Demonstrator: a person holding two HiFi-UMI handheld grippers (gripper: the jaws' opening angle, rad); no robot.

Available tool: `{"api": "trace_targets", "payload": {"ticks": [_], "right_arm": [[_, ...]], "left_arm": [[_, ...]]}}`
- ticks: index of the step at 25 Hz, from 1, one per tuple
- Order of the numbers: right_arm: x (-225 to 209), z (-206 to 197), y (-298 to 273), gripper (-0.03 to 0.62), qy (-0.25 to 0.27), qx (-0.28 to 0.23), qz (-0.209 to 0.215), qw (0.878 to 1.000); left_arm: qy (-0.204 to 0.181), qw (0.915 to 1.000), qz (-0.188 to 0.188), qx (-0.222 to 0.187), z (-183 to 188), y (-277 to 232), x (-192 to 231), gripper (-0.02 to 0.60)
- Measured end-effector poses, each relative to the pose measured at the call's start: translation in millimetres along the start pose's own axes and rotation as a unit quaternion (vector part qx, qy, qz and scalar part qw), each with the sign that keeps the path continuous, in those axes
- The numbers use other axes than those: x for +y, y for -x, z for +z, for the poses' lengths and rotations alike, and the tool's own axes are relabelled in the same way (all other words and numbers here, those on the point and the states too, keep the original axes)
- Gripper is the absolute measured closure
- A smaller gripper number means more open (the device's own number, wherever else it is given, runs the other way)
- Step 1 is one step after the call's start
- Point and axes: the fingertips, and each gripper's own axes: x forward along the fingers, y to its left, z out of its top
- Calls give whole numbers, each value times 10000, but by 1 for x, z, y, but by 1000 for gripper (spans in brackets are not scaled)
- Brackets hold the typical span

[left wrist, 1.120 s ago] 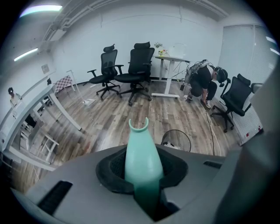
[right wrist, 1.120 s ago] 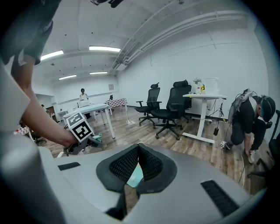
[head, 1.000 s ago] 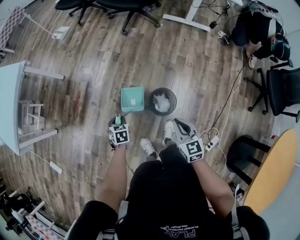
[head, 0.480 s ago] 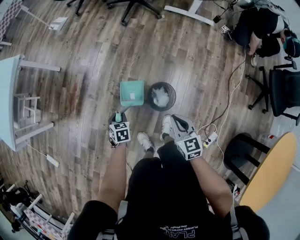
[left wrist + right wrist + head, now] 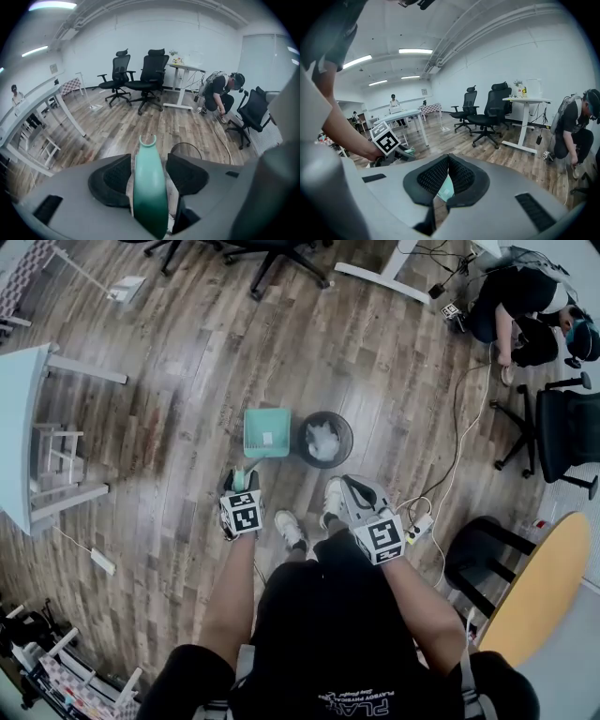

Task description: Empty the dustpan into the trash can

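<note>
Left gripper (image 5: 149, 160) fingers just opened; dustpan handle (image 5: 149, 187) sits loose between them. Right gripper (image 5: 448, 165) fingers closed together, empty. Risk: crooked pull-back snags handle, shoves dustpan (image 5: 266, 432) into trash can (image 5: 303, 440).

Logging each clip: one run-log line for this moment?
left gripper: just opening, dustpan handle between | right gripper: shut, empty | dustpan: floor, beside trash can

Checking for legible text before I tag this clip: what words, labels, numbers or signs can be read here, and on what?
"PLA": the apparent start of the white print on the black shirt, seen upside down; the rest is too small to read.
White label on the teal dustpan: too small to read.
Notice on the wall: too blurred to read.
Marker cubes: black-and-white patterns, no letters.
</note>
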Motion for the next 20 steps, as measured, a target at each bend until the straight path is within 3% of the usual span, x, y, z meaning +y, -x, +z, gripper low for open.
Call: {"api": "trace_targets", "payload": {"ticks": [5, 10, 13, 16, 18, 20], "right_arm": [[14, 11, 11, 569, 136, -130, 5, 9998], [42, 32, 28, 569, 355, -389, -1, 9986], [63, 39, 41, 569, 502, -538, -49, 9973], [85, 47, 56, 569, 640, -663, -44, 9957], [98, 57, 66, 569, 836, -757, -6, 9936], [108, 65, 78, 569, 979, -871, -25, 9914]], "left_arm": [[-43, 9979, 65, -639, 25, 51, 1, 339], [-354, 9905, -165, -1322, 50, 122, -11, 352], [-418, 9844, -259, -1687, 55, 161, -14, 433], [-245, 9799, -396, -1942, 54, 192, -15, 522], [-86, 9767, -611, -2056, 52, 208, -19, 555], [-187, 9722, -887, -2160, 49, 225, -30, 557]]}}
